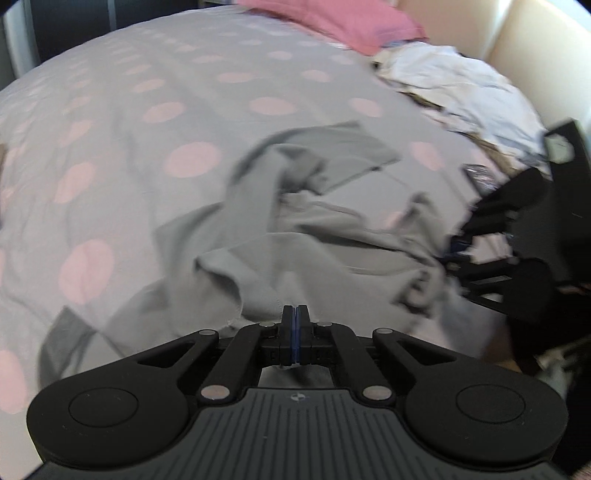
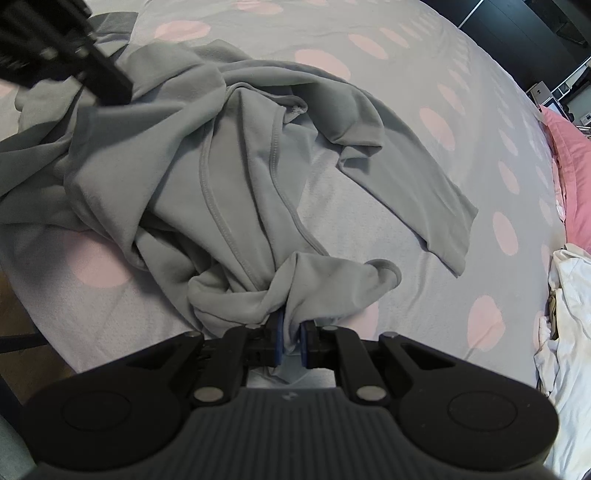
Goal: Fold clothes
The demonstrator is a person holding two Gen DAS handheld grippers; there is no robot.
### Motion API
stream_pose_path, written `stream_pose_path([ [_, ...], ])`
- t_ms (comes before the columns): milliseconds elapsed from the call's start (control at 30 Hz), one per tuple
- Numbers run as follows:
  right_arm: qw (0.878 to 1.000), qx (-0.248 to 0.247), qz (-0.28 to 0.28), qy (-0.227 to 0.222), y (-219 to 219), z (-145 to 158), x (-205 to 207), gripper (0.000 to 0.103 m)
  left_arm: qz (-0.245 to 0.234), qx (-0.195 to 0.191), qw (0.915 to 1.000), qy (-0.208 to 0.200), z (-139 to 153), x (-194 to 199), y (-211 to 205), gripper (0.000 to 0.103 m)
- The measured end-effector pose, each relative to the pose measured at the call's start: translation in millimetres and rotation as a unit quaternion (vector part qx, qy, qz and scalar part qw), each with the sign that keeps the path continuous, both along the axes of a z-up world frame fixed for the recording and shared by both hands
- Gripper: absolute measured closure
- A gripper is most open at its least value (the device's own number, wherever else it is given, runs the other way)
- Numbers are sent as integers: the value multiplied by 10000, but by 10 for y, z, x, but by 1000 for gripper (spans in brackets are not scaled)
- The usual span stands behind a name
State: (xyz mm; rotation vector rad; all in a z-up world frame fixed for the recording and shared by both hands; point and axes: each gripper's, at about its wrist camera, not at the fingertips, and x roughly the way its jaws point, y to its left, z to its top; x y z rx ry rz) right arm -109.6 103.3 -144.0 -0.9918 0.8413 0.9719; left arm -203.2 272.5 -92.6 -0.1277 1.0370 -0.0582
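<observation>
A crumpled grey long-sleeved top lies on the bed; it also shows, blurred, in the left wrist view. My right gripper is shut on a bunched edge of the top, with cloth pinched between the blue pads. One sleeve stretches out to the right. My left gripper has its jaws pressed together at the top's near edge; no cloth shows between them. The left gripper appears in the right wrist view at upper left, over the top. The right gripper appears in the left wrist view at right.
The bed has a grey cover with pink dots. A pink pillow lies at the head. A pile of white clothes sits beside it, also in the right wrist view. The bed's edge and floor show at left.
</observation>
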Motion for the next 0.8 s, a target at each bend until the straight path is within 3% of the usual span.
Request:
stream_pose_path([
  [200,10000,8,-5,18,-6,4,5,91,-847,-512,9951,1,99,-82,-281,103],
  [433,9999,32,-66,91,-11,13,28,91,-1898,-963,9764,360,43,-218,-657,103],
  [667,9999,22,-55,84,-5,3,38,91,-2558,-1049,9570,878,-143,-324,-869,103],
  [733,10000,21,-49,84,-10,5,38,91,-2475,-960,9596,930,-161,-319,-847,100],
  [800,10000,20,-50,80,-8,7,33,91,-2291,-922,9652,862,-133,-303,-771,86],
])
